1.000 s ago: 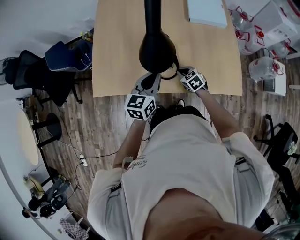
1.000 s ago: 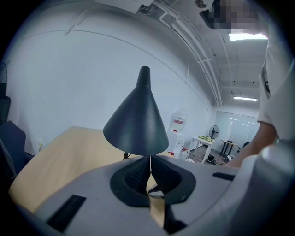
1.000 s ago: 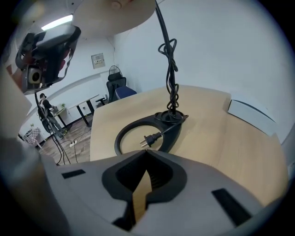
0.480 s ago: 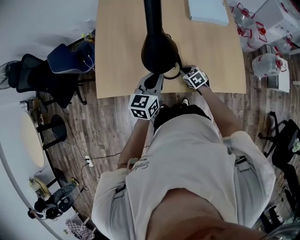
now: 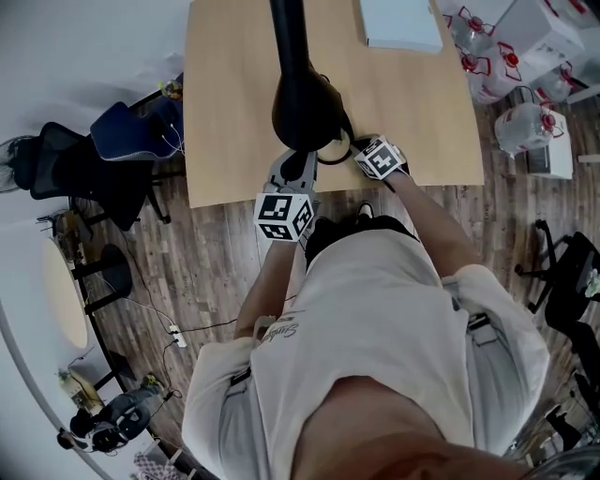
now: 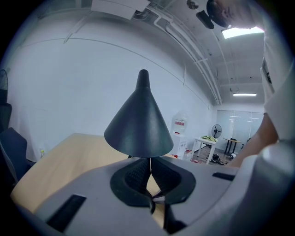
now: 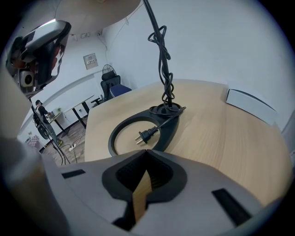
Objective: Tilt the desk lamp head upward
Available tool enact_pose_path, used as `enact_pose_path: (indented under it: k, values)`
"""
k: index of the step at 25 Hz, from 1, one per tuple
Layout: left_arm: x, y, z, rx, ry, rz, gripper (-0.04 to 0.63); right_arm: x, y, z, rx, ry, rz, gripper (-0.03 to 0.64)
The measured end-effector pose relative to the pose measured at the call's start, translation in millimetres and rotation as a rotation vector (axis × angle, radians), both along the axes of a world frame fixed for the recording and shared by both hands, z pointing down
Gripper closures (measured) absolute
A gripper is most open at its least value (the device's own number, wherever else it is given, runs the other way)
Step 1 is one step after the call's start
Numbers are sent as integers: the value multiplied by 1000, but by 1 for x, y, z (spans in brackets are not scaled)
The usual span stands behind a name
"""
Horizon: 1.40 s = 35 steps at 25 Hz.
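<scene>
The black desk lamp's cone-shaped head (image 5: 305, 108) hangs over the front of the wooden desk (image 5: 225, 112) on a dark arm (image 5: 286, 28). In the left gripper view the cone (image 6: 140, 122) points up, its rim just above my jaws. My left gripper (image 5: 298, 169) is shut and empty right below the head. My right gripper (image 5: 354, 145) sits beside the head's right edge, also shut and empty. Its own view looks under the shade at the lamp's ring base (image 7: 120, 133), the loose plug (image 7: 145, 134) and the coiled cord (image 7: 163, 50).
A white flat box (image 5: 398, 23) lies at the desk's far right, also seen as the box (image 7: 251, 105). Office chairs (image 5: 122, 136) stand left of the desk. Water bottles (image 5: 525, 131) and boxes crowd the floor at the right. The desk's front edge is right under my grippers.
Both grippers stay at the lamp head, still shut. The whole view has shifted slightly and the right gripper sits a little closer to the head.
</scene>
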<state>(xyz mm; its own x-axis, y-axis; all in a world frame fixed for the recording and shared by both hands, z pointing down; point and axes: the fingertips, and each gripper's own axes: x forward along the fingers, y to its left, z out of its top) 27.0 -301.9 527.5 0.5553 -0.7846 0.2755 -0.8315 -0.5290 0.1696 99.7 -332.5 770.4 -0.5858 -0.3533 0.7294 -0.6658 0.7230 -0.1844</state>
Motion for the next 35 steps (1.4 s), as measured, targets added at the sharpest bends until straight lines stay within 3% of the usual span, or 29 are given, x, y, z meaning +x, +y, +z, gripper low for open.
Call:
enact_pose_path:
  k: [5,13,23,35]
  values:
    - [1,3,-4,-4,-6,2,580,2,0,0,3,13,2,621]
    - [-4,22,-25,-5,60,3,580,3,0,1,-16,7,9,621]
    - [-6,47,-82,128,53,3,580,3,-1,-1,1,36,-34,621]
    - [-16,59,-144,182,34,8,580,0,2,-1,43,104,-83,621]
